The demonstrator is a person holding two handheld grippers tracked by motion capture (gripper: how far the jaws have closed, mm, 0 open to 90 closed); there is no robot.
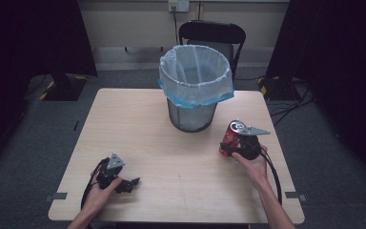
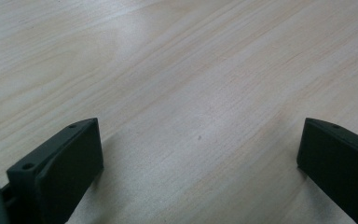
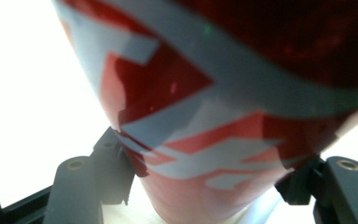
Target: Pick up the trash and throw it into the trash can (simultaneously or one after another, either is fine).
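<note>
While the right gripper (image 1: pixel 238 143) clamps the red can (image 1: pixel 230 136) at the right of the high view, just right of the lined bin (image 1: pixel 195 86), the grip sits low on a round wall; a tilt could let it slip or strike the bin's rim; the left gripper (image 1: pixel 129 183) rests open at lower left, holding nothing.
</note>
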